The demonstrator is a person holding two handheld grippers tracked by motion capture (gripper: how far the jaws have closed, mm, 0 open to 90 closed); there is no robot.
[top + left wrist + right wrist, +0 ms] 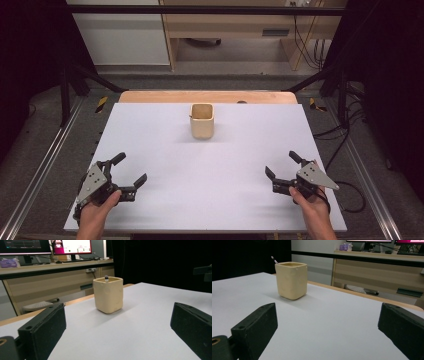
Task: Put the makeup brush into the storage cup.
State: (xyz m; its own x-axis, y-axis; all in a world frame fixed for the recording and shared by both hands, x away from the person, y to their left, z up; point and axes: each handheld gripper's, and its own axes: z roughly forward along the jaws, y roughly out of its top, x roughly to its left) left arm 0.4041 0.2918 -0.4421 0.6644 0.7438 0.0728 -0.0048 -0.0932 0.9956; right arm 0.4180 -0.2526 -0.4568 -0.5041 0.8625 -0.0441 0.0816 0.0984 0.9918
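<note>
A cream square cup (pixel 202 121) stands upright on the white table top (pixel 210 170), toward the far middle. A thin dark-tipped stick pokes just above its rim (pixel 106 278) (pixel 273 259). My left gripper (pixel 129 169) rests near the front left corner, open, nothing between its jaws. My right gripper (pixel 283 165) sits near the front right, also open and empty. The cup (pixel 108 295) is well ahead of the left jaws, and the cup (pixel 291 280) stands ahead and left of the right jaws.
A wooden strip (pixel 207 96) borders the table's far edge. Beyond it are a desk (pixel 50 277) with monitors (pixel 71 246), black frame bars (pixel 200 10) and cables on the floor (pixel 345 135). Metal rails (pixel 40 165) run along both sides.
</note>
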